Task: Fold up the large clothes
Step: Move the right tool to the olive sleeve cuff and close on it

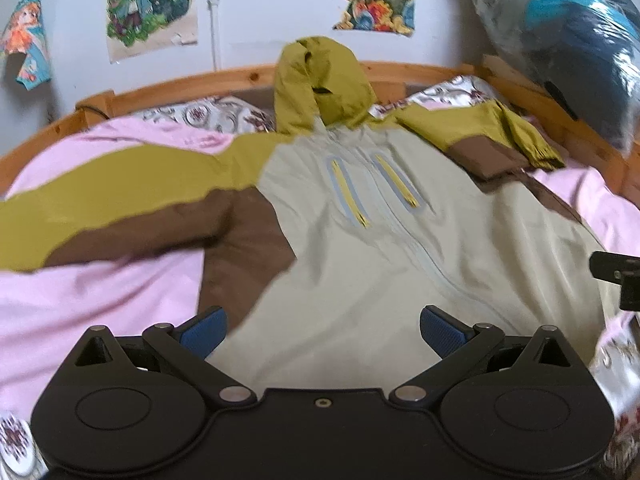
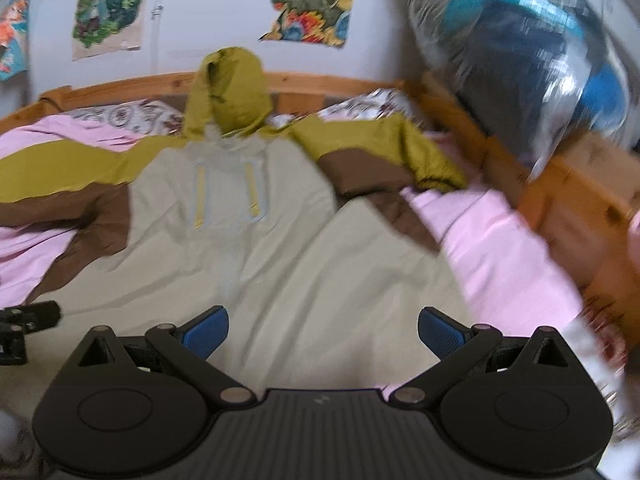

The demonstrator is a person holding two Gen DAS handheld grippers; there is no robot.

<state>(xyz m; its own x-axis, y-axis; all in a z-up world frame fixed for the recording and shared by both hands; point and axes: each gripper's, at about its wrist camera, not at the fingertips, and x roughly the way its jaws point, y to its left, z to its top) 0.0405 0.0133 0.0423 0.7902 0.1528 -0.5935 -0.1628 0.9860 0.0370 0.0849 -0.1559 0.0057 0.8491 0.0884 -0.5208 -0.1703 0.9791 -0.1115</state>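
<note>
1. Both our left gripper and right gripper hang wide open, holding nothing, above the hem.
2. We see the jacket flat across the bed, hood toward the headboard.
3. We should pinch each bottom corner fully, then lift evenly.

Soft, even daylight in both views, source not visible; shadows faint, mostly in the jacket creases. Heavy fisheye: bed frame bows into an arc, corners vignette black. Right wrist view is smeared, probably motion blur, worst on the plastic-wrapped bundle, which also carries streaky glare. Left view sharper at centre, soft at edges.
</note>
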